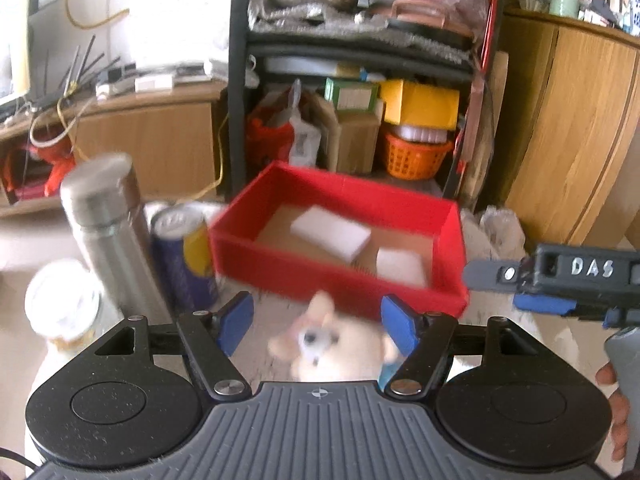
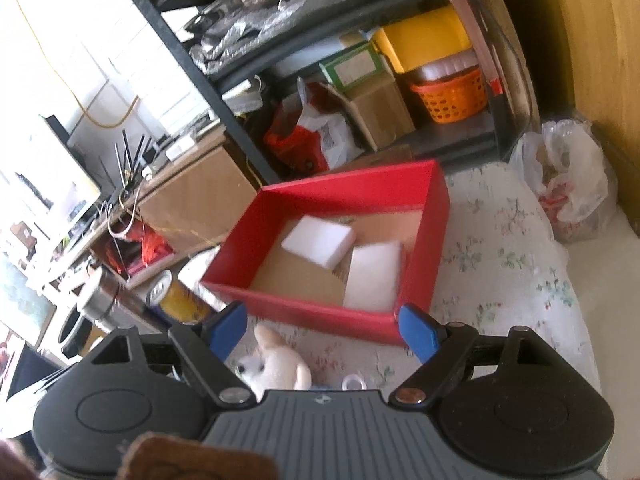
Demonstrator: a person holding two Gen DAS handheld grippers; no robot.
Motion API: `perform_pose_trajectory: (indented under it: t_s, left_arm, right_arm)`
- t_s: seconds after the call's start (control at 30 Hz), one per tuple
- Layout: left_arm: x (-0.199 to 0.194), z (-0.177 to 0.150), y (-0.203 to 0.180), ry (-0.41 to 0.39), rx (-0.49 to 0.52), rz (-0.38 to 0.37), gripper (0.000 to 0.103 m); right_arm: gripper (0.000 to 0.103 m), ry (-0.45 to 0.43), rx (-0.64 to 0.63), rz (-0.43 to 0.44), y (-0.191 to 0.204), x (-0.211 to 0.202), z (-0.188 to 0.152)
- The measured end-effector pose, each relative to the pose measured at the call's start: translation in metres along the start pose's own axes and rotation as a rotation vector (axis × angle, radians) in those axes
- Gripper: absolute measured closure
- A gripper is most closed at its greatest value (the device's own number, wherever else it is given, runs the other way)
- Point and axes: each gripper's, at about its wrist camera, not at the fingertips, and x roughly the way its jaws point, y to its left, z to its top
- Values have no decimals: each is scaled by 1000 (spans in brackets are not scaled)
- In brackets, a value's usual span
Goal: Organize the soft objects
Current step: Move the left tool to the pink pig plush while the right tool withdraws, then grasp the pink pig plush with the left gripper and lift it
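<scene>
A cream plush toy [image 1: 332,350] with dark eyes lies on the floral cloth just in front of a red box [image 1: 320,276]. The jaws of my left gripper [image 1: 318,322] stand open on either side of and above the toy, and its pads do not press it. Inside the box lie two white sponges [image 1: 332,232] [image 1: 400,266]. My right gripper [image 2: 323,330] is open too, with nothing between its fingers. It hovers before the red box [image 2: 304,312], and the plush toy [image 2: 276,364] is low and to the left. It enters the left wrist view from the right as the right gripper [image 1: 520,288].
A steel flask [image 1: 104,232], a blue and yellow can [image 1: 184,252] and a white-lidded jar [image 1: 60,300] stand left of the box. A plastic bag [image 2: 568,176] sits at the far right on the floral cloth [image 2: 500,260]. A cluttered black shelf [image 1: 360,60] rises behind.
</scene>
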Motion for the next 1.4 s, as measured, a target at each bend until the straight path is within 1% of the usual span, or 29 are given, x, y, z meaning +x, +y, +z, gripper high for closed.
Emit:
perform_pose_trajectory:
  t_s: [0.1,0.23,0.53,0.63,0.7,0.73,0.77,0.8,0.87,0.93,0.97,1.03,1.13,1.3,1.4]
  left_arm:
    - [-2,-12,3,33,-3,2,33]
    - [-7,-30,1,74,20,-22,33]
    - [-4,-66,-29,157,219,-105,32]
    - [-3,-70,-32,152,265,-123,28]
    - [-1,-69,-32,168,290,-158,27]
    - [0,-68,-31,184,295,-187,25]
    - [3,-69,-32,217,309,-231,25]
    - [4,-72,-35,236,328,-255,24]
    - [4,-82,-44,235,418,-251,23]
    - [5,-91,-54,224,516,-235,18]
    - [6,-94,-56,223,539,-231,17]
    - [12,-96,-61,235,561,-224,14]
    - [26,-96,-65,264,569,-210,14]
    - [40,-97,-67,314,568,-202,14]
    - [42,-102,-69,332,590,-173,14]
  right_arm:
    - [47,17,1,3,-2,-4,-9]
    - [46,36,-8,4,-3,-10,-20]
    - [46,57,16,1,-19,-33,-38]
    - [46,74,39,6,-26,-39,-46]
    - [46,85,44,15,-30,-43,-51]
    - [45,90,44,16,-31,-44,-52]
    - [45,96,41,18,-33,-45,-54]
    - [45,101,37,21,-34,-45,-55]
    - [41,112,34,20,-38,-45,-57]
    - [41,125,42,21,-44,-45,-58]
    - [41,130,46,21,-46,-44,-58]
    - [41,143,62,20,-50,-43,-60]
    - [41,162,72,28,-51,-40,-61]
    - [41,166,63,41,-50,-42,-62]
    - [41,176,77,37,-53,-41,-62]
